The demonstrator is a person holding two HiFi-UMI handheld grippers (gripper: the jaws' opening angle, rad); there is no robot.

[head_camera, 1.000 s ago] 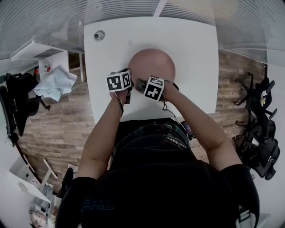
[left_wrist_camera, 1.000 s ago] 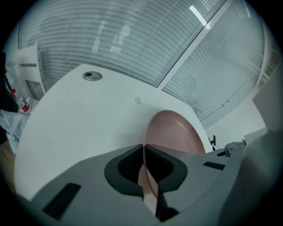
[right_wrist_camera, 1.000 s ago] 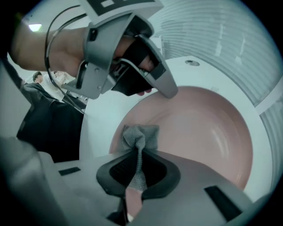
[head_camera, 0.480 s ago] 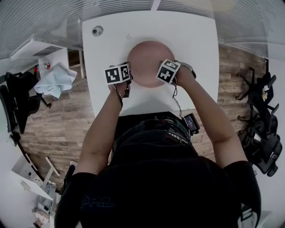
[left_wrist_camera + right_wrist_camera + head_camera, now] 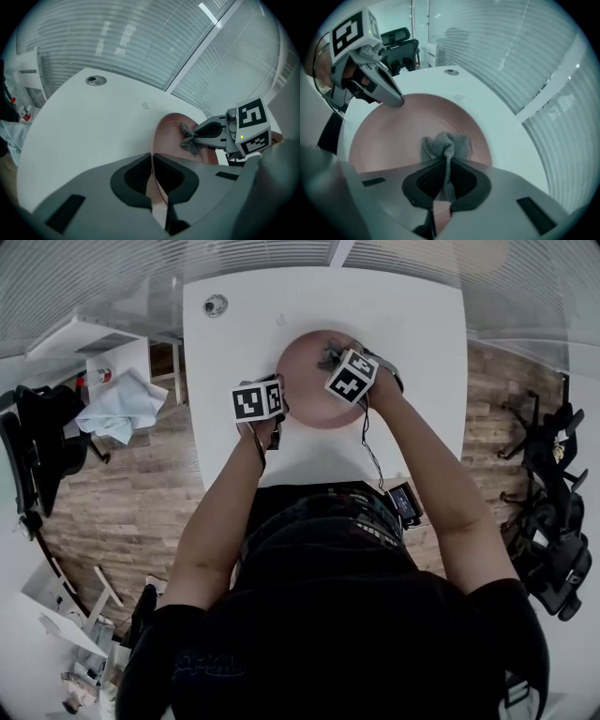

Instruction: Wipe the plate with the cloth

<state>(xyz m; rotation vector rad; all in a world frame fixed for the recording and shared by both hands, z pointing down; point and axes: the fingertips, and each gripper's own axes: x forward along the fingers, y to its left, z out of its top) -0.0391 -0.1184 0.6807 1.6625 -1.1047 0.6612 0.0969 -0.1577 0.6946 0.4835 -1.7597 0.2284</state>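
A pink plate [image 5: 309,395] lies on the white table [image 5: 412,324]. My left gripper [image 5: 278,411] is shut on the plate's left rim, and the rim edge [image 5: 151,164] runs between its closed jaws. The right gripper [image 5: 334,359] stands over the plate's far right part, pointing steeply down. It is shut on a bunched grey cloth [image 5: 446,144] that presses on the plate's inside [image 5: 403,129]. From the left gripper view, the cloth [image 5: 188,138] hangs from the right gripper's fingers [image 5: 211,131]. From the right gripper view, the left gripper's tips [image 5: 396,101] sit on the far rim.
A round metal grommet [image 5: 216,306] sits in the table's far left corner. A light blue rag [image 5: 117,409] lies on a side stand to the left. A small cabled device [image 5: 405,502] hangs at the table's near edge. Office chairs [image 5: 553,456] stand at the right.
The right gripper has carried the cloth from the plate's near edge across to its far right part. The left gripper has kept its hold on the rim.
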